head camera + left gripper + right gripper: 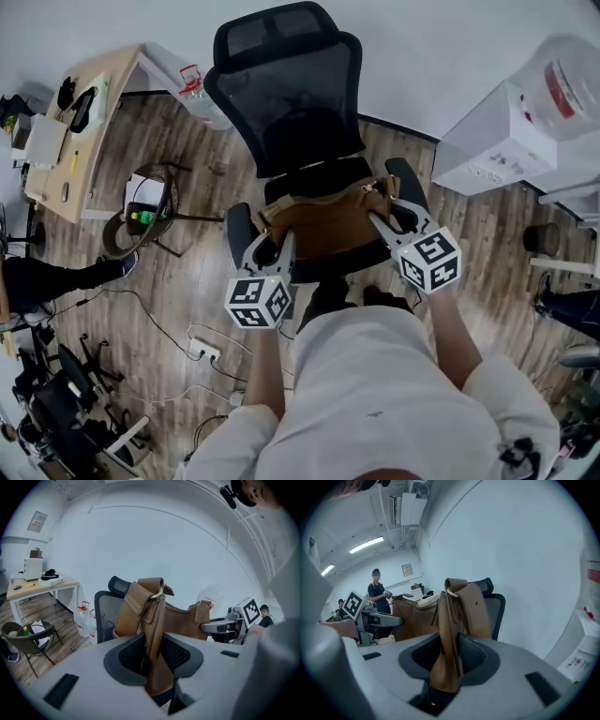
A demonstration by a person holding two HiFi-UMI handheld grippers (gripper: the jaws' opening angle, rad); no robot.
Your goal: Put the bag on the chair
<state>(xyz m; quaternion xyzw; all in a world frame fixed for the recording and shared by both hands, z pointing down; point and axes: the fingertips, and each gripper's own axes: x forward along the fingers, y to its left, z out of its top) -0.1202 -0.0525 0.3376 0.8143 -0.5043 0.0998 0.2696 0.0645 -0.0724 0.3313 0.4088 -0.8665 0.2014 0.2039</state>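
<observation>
So the left tool (273, 242) is clamped down on the left end of the bag (323, 225), jaws nearly closed on the tan leather. The bag hangs crossways, long axis left to right, just over the chair (286, 94) dead ahead. The right tool (380, 221) pinches the other end the same way. Count: one bag, one mesh chair, two tools, both equally near.

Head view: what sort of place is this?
Most likely an office or lab workspace. A mesh office chair stands in the middle, a cluttered desk is at upper left, and a power strip lies on the wood floor. A large water jug sits at upper right.
</observation>
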